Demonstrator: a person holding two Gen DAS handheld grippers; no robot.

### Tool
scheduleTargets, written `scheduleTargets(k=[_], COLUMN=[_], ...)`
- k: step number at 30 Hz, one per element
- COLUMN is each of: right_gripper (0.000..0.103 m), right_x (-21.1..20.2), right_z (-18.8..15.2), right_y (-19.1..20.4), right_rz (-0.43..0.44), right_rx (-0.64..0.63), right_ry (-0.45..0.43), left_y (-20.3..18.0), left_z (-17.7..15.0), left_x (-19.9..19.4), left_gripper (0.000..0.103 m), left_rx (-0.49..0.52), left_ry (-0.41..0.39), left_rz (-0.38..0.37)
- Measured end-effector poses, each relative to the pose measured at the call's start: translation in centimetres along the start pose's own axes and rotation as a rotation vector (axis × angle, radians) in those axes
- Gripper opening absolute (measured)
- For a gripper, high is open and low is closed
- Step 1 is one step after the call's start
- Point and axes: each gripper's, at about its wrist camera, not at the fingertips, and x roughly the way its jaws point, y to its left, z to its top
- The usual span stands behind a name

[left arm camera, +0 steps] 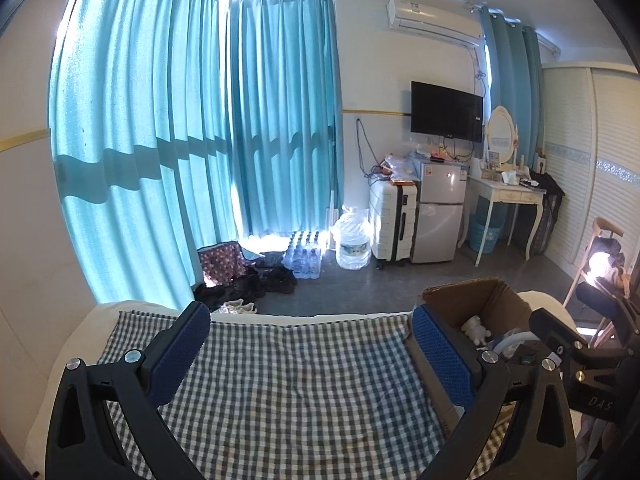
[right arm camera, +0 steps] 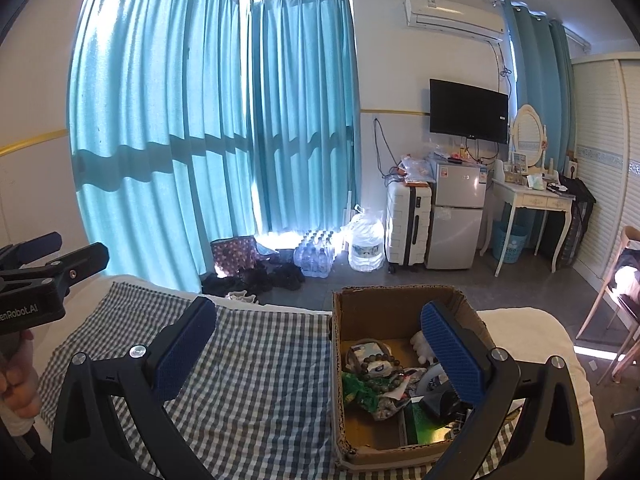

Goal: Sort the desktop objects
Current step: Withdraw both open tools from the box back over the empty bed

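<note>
A brown cardboard box stands on the checked cloth at the right. It holds a bead bracelet, a small white plush toy, a green wrapper and other small items. My right gripper is open and empty, above the box's left wall. My left gripper is open and empty over the bare cloth. The box and the toy show at the right in the left wrist view. The right gripper's body is there too.
The cloth covers a white table whose far edge faces the room. Beyond are shoes, water bottles, a suitcase, a small fridge and a wooden chair at the right.
</note>
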Motion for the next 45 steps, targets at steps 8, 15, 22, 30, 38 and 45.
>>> scheduleTargets(k=[8,15,22,30,38,45], right_gripper=[0.103,0.103,0.103,0.103,0.103,0.103], right_x=[3.2,4.9,6.6,8.0,8.3,8.5], right_z=[-1.2,-2.4,-3.9,-5.2,-5.4,-5.6], right_y=[2.0,4.8,7.4,7.9,7.4,7.6], right_rz=[0.024,0.044,0.052,0.025,-0.003,-0.014], right_rx=[0.008,-0.028,-0.087,-0.098,-0.064,-0.066], right_ry=[0.046,0.059,0.084,0.109,0.115,0.118], left_y=[3.2,5.8,7.3,7.8,7.7,7.1], left_z=[-2.5,-5.0,-7.4,-9.1,-9.1,-9.8], left_x=[2.4,5.3,6.6,8.2,8.0,8.4], left_gripper=[0.103,0.103,0.103,0.103,0.103,0.103], left_rx=[-0.051,-0.082,-0.088,-0.090,-0.099,-0.084], left_ry=[0.040,0.090,0.116,0.149,0.151,0.168], left_rz=[0.020,0.063,0.097,0.077,0.068,0.063])
